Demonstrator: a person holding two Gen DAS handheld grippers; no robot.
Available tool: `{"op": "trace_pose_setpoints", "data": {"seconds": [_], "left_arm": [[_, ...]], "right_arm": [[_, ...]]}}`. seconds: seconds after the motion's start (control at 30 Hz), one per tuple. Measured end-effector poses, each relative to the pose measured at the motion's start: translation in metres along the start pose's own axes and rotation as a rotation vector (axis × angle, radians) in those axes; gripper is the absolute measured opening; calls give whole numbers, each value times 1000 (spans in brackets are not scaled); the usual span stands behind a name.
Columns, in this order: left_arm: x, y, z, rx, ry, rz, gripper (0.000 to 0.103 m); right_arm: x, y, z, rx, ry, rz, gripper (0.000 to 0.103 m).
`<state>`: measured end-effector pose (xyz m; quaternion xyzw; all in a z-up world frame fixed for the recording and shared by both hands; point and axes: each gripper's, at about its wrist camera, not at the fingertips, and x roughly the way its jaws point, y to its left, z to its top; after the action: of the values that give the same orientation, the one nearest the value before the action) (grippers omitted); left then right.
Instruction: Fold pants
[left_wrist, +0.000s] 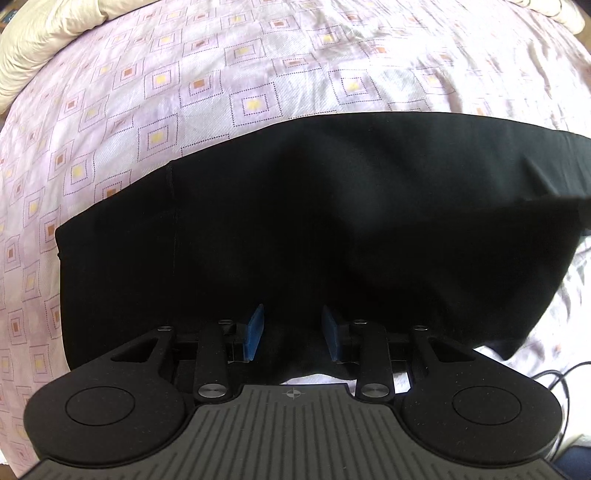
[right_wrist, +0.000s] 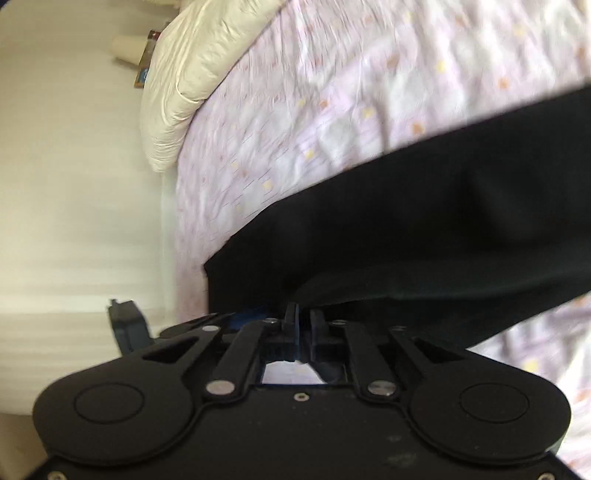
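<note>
Left claw (left_wrist: 291, 334) spread over near hem, gripping nothing. Right claw (right_wrist: 303, 317) pinches the black soft fabric pants (left_wrist: 295, 221) at their near edge. Pants lie along the near edge of the lilac square-patterned bed sheet (left_wrist: 221, 74). Best: close left on hem, lift both evenly, carry toward the cream quilted duvet (left_wrist: 44, 37).

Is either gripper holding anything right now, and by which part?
The right gripper is shut on the black fabric pants at their near edge. The left gripper is open, holding nothing.

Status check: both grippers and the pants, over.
Left gripper open over black pants. Right gripper shut on pants edge. Pants spread on patterned bedsheet. Nothing in the way.
</note>
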<state>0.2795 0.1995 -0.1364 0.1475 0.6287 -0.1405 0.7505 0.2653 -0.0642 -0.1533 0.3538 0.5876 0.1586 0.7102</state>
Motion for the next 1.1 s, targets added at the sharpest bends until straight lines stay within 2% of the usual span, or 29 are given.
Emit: {"op": "trace_pose_setpoints", "data": {"seconds": [0.07,0.1,0.13,0.27,0.37,0.4,0.43,0.47,0.5,0.57,0.63,0.7,0.93,1.07,1.1], "left_arm": [[-1,-1,0,-3,-4,2,34],[-3,0,0,-4,-6,3,34],[-5,0,-1,-6,-9,4,34],[-15,2,-9,-35,-27,-1,34],[-23,5,-17,-40,-33,7,34],[-26,5,-20,-40,-37,9,34],[-29,6,-23,-41,-41,11,34],[-33,6,-26,-41,-45,13,34],[-36,6,-28,-40,-50,16,34],[-43,6,-34,-38,-64,17,34],[-47,6,-36,-27,-77,8,34],[-51,4,-37,-5,-86,0,34],[-54,-24,-40,111,-133,-53,34],[-45,-24,-44,150,-118,-5,34],[-42,-19,-45,144,-109,2,34]], "right_arm": [[0,5,-9,-75,3,-35,29],[0,10,-16,-123,2,-46,45],[1,17,-24,-181,3,-63,52],[22,42,-61,-442,19,-158,55],[38,47,-77,-474,-1,-189,55],[42,48,-77,-458,-16,-200,54],[45,47,-77,-432,-27,-216,48],[50,48,-76,-400,-32,-219,37],[54,47,-77,-363,-15,-215,4],[63,48,-83,-361,26,-189,5],[79,55,-97,-455,71,-239,5],[94,55,-106,-491,86,-294,5],[92,50,-108,-441,30,-324,5],[77,46,-107,-340,-90,-367,5],[76,44,-104,-312,-92,-362,5]]}}
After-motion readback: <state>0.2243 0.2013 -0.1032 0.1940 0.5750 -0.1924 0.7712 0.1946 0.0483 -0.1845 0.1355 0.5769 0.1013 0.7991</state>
